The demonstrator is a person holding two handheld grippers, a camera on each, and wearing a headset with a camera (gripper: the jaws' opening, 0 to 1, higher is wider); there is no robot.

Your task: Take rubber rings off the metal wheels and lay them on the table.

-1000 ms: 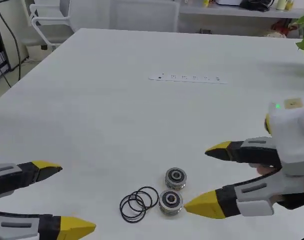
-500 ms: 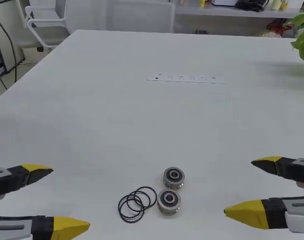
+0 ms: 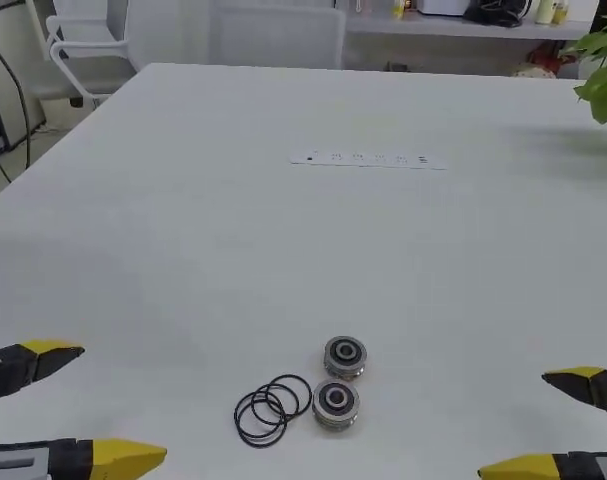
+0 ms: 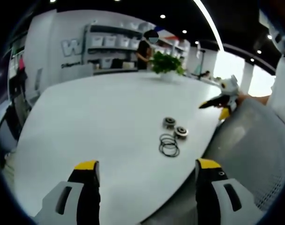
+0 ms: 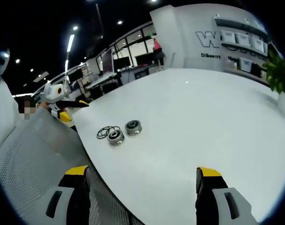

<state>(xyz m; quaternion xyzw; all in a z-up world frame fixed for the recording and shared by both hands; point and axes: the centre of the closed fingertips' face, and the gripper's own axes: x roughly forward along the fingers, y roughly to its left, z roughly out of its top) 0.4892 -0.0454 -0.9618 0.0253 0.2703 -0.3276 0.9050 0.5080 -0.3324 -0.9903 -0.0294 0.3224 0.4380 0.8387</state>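
L gripper (image 3: 120,403), R gripper (image 3: 513,422): jaws spread wide, empty; rubber rings (image 3: 273,407) lie between them, at 9 o'clock of metal wheels (image 3: 335,400).

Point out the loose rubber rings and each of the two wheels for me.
rings (image 3: 271,406), head view, where the loops overlap
near wheel (image 3: 334,400), head view, on its dark hub
far wheel (image 3: 344,353), head view, on its dark hub
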